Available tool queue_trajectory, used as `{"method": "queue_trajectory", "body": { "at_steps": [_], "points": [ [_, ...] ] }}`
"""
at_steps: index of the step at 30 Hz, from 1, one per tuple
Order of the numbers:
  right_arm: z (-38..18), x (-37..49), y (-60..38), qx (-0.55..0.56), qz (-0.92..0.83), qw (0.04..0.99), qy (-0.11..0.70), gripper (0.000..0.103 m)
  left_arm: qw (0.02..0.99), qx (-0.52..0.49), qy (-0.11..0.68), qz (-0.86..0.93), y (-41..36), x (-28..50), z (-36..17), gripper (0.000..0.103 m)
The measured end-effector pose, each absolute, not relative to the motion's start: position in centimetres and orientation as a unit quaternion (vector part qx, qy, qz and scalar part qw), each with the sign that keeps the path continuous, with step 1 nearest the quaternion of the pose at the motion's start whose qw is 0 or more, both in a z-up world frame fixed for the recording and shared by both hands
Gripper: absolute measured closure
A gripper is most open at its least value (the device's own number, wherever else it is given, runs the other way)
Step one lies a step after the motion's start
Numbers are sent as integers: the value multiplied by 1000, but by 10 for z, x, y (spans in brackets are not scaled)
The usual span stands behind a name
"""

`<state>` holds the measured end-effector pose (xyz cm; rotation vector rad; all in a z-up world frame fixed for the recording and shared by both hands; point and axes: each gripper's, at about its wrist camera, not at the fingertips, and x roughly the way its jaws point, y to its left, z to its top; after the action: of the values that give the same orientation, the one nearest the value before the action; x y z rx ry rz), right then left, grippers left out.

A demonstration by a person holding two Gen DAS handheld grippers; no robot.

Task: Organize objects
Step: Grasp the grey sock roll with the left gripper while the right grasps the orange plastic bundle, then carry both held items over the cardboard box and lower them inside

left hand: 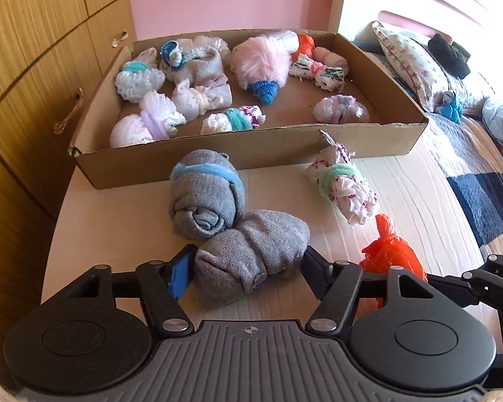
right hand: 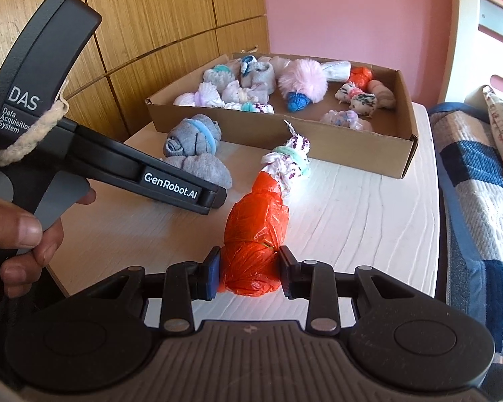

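**Grey and orange bundles both sit between tongs, box lies straight ahead**

Grey sock roll (left hand: 251, 261) lies on the worktop (left hand: 419, 207), squarely between the fingers of the left tongs (left hand: 248, 268). Long axis runs roughly across the gap, so the blue pad (left hand: 179, 273) presses one end and the far finger meets the other. Tongs stand fairly wide, closed only as far as the roll's bulk; contact looks made, no lift visible.

Orange plastic bundle (right hand: 251, 234) lies between the right tongs (right hand: 249, 273), long axis pointing away along the fingers toward the box. Pads touch both flanks near its near end; narrower spread than the left.

Second grey roll with blue band (left hand: 204, 194) touches the held one on its far side. White-and-purple bundle with green band (right hand: 290, 160) sits just beyond the orange tip.

Cardboard box (left hand: 251, 149), already holding many bundles, lies directly ahead of both tongs. Judgement: each load needs lifting over the near wall; the neighbouring rolls may drag along.
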<state>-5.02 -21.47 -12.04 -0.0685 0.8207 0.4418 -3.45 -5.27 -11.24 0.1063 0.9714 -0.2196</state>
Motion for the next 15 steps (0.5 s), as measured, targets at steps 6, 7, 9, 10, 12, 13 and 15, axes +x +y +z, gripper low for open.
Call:
{"method": "queue_trajectory", "body": {
  "at_steps": [6, 7, 9, 10, 12, 13, 15],
  "points": [
    [-115, -54, -220, -20, 208, 894, 395, 72, 877, 51, 466, -108, -46, -43, -107, 35],
    [-114, -55, -221, -16, 207, 895, 395, 72, 877, 50, 466, -108, -44, -46, -106, 35],
    [-111, -57, -223, -11, 205, 896, 394, 72, 875, 49, 468, -110, -39, -52, -103, 35],
    [-109, -59, -224, -11, 205, 896, 393, 72, 874, 48, 470, -111, -37, -56, -102, 35],
    [-103, -62, -228, -6, 204, 899, 388, 72, 872, 46, 473, -116, -34, -65, -98, 35],
    [-100, -63, -230, -4, 204, 900, 386, 72, 872, 47, 472, -120, -32, -70, -95, 35],
    [-91, -63, -235, -4, 204, 901, 382, 72, 874, 50, 466, -127, -31, -75, -86, 35]
  ]
}}
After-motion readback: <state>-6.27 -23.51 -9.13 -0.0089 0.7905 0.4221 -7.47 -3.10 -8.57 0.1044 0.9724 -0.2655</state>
